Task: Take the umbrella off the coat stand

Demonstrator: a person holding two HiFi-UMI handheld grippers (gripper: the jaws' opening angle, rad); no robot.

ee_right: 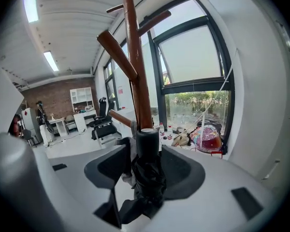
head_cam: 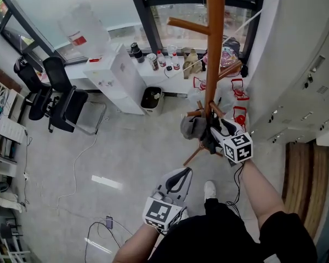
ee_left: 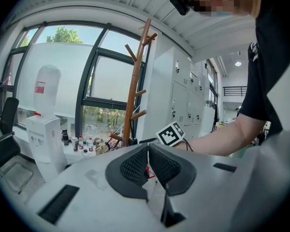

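The tall brown wooden coat stand (head_cam: 212,64) rises by the window, also in the left gripper view (ee_left: 134,86) and close up in the right gripper view (ee_right: 137,81). A folded black umbrella (ee_right: 147,173) hangs upright against the pole, its round handle end on top; in the head view it is a dark bundle (head_cam: 210,141) low on the stand. My right gripper (ee_right: 145,170) is open with the umbrella between its wide jaws (head_cam: 222,130). My left gripper (ee_left: 148,166) is shut on nothing, held lower and left of the stand (head_cam: 178,179).
A grey cap (head_cam: 193,126) hangs on a low peg beside the umbrella. A water dispenser (head_cam: 118,78) and a bin (head_cam: 152,98) stand left of the stand, office chairs (head_cam: 66,103) further left. Grey lockers (head_cam: 301,81) line the right. A cable (head_cam: 77,163) trails on the floor.
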